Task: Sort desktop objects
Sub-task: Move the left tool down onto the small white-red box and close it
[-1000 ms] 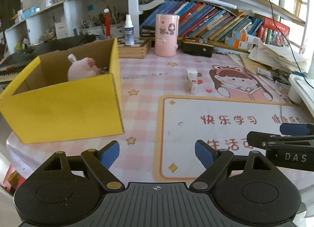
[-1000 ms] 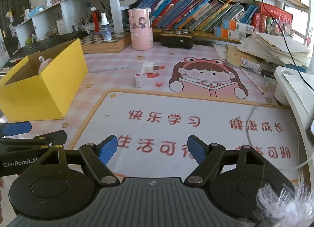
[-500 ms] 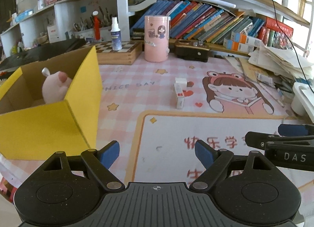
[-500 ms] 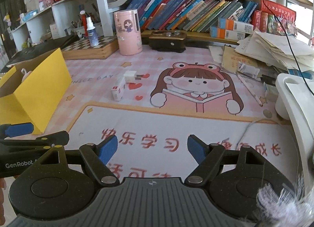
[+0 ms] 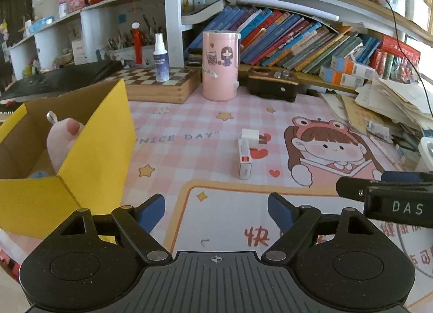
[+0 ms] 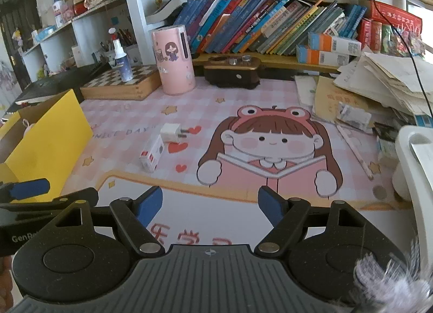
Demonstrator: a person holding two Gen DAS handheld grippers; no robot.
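Desktop clutter partly sorted: pink plush toy [image 5: 61, 145] sits in the yellow cardboard box [image 5: 89, 161] at left; small white carton [image 5: 244, 158] and white plug adapter [image 5: 250, 137] wait mid-mat, left gripper [image 5: 216, 208] and right gripper [image 6: 209, 204] both released, empty.

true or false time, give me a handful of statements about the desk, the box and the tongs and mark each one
1. A pink plush toy sits inside the yellow box. True.
2. The left tongs grip the white charger. False: they are open and empty, the charger lies on the mat further off.
3. The small carton lies flat beside the charger. True.
4. The spray bottle stands on the pink mat. False: it stands on the chessboard box.
5. The right tongs hold nothing. True.
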